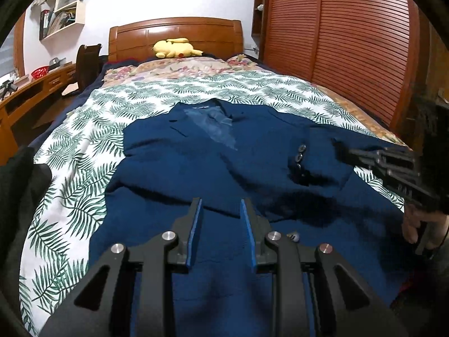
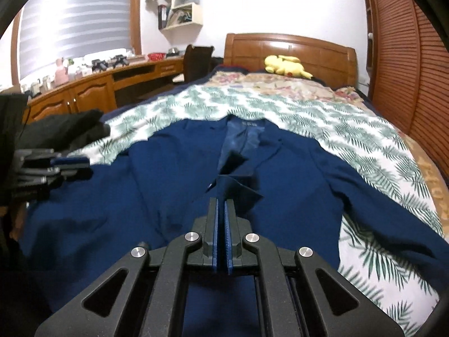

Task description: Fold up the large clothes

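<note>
Right gripper [image 2: 221, 205] pinched on jacket [image 2: 174, 191] cuff – folding sleeve inward; left gripper [image 1: 221, 205] apart, empty – next lay cuff flat.

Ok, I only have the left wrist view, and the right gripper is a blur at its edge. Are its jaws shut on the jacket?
Observer: Yes. In the right wrist view the right gripper is shut, with a flap of the jacket standing up from its tips.
Operator: And what is beyond the desk on the left? My view cuts off there.
Observer: A window with striped blinds, above the desk.
Operator: Anything on that end of the desk?
Observer: Small clutter, including a pink figure; the rest is too small to name.
</note>
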The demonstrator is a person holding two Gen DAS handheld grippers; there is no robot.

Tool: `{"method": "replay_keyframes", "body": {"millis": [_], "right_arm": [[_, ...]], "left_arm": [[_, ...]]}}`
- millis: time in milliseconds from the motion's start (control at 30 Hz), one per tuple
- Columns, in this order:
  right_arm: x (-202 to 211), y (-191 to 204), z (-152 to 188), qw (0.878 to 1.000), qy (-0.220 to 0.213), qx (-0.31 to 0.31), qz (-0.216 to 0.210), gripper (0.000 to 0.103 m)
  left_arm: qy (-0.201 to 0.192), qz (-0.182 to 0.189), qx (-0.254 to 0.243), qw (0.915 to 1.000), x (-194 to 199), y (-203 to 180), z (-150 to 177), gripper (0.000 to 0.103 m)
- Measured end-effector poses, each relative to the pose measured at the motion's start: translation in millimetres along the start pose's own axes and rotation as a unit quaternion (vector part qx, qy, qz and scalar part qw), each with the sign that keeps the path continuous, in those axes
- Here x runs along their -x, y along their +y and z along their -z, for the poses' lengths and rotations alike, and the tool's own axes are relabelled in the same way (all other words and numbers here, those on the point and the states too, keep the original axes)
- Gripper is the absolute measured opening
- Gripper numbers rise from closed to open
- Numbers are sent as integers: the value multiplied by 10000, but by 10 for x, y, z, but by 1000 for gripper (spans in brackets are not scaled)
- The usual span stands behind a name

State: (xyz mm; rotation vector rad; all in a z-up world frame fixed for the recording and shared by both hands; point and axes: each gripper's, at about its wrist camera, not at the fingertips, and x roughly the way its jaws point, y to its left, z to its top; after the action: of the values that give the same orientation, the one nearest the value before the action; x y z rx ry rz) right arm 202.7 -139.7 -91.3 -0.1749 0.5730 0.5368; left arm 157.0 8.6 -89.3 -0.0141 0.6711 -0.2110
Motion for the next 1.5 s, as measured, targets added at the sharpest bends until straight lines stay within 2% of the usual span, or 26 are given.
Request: {"method": "replay_keyframes", "body": {"millis": [300, 367, 467, 500, 567, 633, 733, 1000, 1267, 1333, 1367, 1400, 1433, 1500], "right_arm": [[-129, 23, 360, 9972, 737, 79, -102, 2], [-140, 15, 402, 9963, 837, 29, -215, 2], [-90, -23, 391, 9968, 740, -109, -269, 2], [-64, -44, 362, 9971, 699, -132, -255, 5], [3, -78, 287, 9981, 564, -152, -200, 19], [91, -145, 212, 9992, 317, -243, -58, 48], [125, -284, 142, 9989, 111, -456, 68, 55], [-403, -456, 193, 9962, 704, -398, 318, 55], [-884, -535, 371, 9861, 1567, -548, 4, 55], [-852, -487, 374, 9869, 1542, -436, -180, 31], [-829, -442, 388, 9873, 1540, -332, -213, 31], [-812, -414, 395, 9877, 1530, -266, -193, 25], [-781, -389, 402, 9880, 1513, -203, -241, 14], [-712, -362, 396, 9892, 1429, -166, -290, 6]], "left_arm": [[67, 4, -133, 9999, -94, -152, -6, 25], [105, -29, -139, 9998, -123, -159, -2, 25], [105, -63, -142, 9998, -144, -166, -2, 25], [105, -74, -144, 9998, -148, -165, -5, 25], [100, -75, -138, 9998, -152, -164, -3, 25], [111, -80, -143, 9998, -152, -161, 0, 25], [104, -89, -155, 9998, -152, -159, -1, 25], [148, -92, -171, 9997, -175, -142, 34, 25], [182, -130, -191, 9996, -183, -123, 53, 25], [181, -135, -186, 9996, -180, -115, 52, 25], [191, -139, -184, 9996, -180, -111, 52, 25], [183, -135, -175, 9996, -173, -108, 53, 25], [174, -139, -162, 9996, -170, -102, 53, 25], [168, -156, -140, 9996, -159, -81, 52, 25]]}}
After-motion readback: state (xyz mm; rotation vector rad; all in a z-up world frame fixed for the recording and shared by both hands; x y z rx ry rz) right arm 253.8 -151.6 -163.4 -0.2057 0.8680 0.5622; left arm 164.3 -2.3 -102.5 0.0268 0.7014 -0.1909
